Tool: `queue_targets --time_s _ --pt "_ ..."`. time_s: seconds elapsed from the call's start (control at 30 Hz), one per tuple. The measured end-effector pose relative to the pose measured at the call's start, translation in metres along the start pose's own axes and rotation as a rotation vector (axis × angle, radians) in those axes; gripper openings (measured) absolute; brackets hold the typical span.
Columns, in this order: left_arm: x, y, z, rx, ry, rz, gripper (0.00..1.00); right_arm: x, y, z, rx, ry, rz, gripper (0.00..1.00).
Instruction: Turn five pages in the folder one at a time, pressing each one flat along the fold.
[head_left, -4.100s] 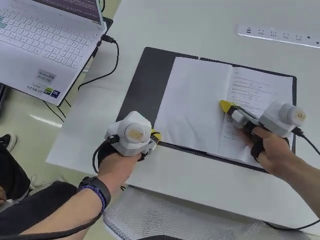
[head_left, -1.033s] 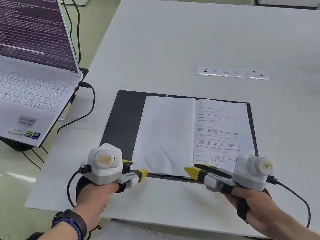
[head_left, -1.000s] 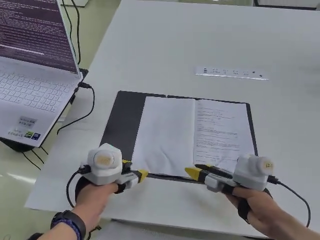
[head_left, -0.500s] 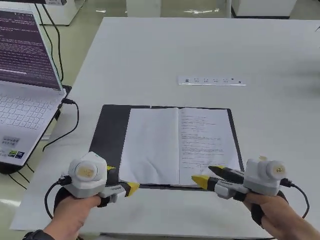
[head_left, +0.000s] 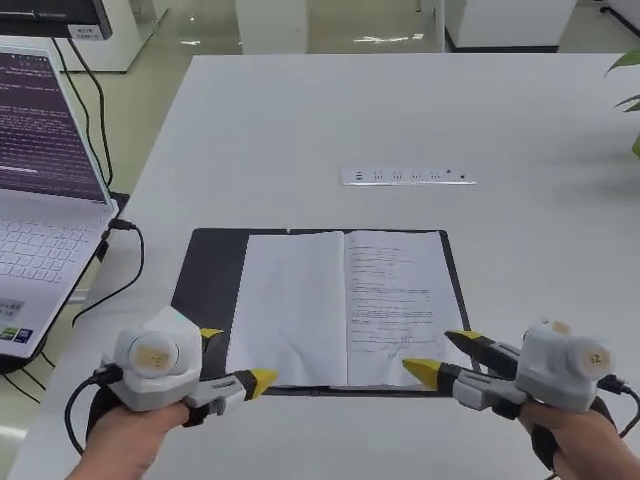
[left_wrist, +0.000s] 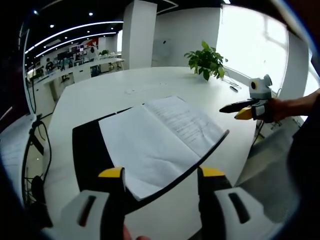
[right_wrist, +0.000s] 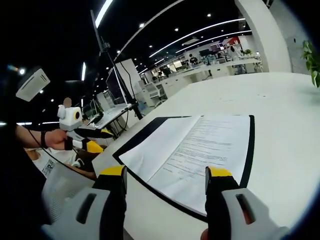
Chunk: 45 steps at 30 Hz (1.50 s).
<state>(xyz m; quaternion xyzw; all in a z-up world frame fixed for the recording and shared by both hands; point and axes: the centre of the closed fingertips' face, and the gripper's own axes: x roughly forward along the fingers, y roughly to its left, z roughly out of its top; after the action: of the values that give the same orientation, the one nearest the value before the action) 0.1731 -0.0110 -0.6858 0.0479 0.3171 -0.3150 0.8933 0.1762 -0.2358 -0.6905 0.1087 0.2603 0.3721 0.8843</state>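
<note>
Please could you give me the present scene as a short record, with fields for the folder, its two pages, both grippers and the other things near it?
folder: black cover, lies open on the white table
left page: blank white
right page: printed text
left gripper: open, holds nothing, at the folder's near left corner
right gripper: open, holds nothing, at the folder's near right corner
beyond the folder: power strip
to the left: laptop, open, screen on

Laptop (head_left: 38, 225) left of folder (head_left: 206, 285)
</note>
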Motion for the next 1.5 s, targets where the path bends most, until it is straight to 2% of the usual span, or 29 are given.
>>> queue_targets --time_s 0.17,0.33,0.5,0.6,0.73,0.9,1.1,1.33,1.5 --pt "-0.007 -0.001 0.002 0.018 -0.007 0.003 0.60 -0.008 0.002 -0.002 -0.056 0.019 -0.020 0.64" --pt "-0.011 -0.002 -0.003 0.004 -0.005 0.000 0.62 -0.013 0.006 -0.003 -0.048 0.024 -0.021 0.67" --pt "-0.014 -0.006 -0.006 0.021 -0.005 0.005 0.63 -0.016 0.010 -0.003 -0.078 0.026 -0.030 0.68" --pt "-0.015 -0.009 -0.008 0.030 -0.003 0.006 0.65 -0.019 0.012 -0.006 -0.102 0.045 -0.038 0.69" --pt "-0.016 -0.012 -0.010 0.024 -0.010 0.010 0.66 -0.024 0.011 -0.010 -0.089 0.050 -0.051 0.72" --pt "-0.017 -0.012 -0.016 -0.018 -0.014 0.014 0.69 -0.029 0.010 -0.016 -0.071 0.050 -0.075 0.76" --pt "-0.018 -0.012 -0.017 -0.017 -0.008 0.018 0.70 -0.033 0.010 -0.023 -0.065 0.062 -0.088 0.76" --pt "-0.012 -0.014 -0.014 -0.018 -0.010 0.009 0.70 -0.037 0.006 -0.024 -0.055 0.059 -0.100 0.76" --pt "-0.004 -0.018 -0.006 -0.021 -0.017 -0.001 0.70 -0.040 0.005 -0.025 -0.043 0.057 -0.107 0.77"
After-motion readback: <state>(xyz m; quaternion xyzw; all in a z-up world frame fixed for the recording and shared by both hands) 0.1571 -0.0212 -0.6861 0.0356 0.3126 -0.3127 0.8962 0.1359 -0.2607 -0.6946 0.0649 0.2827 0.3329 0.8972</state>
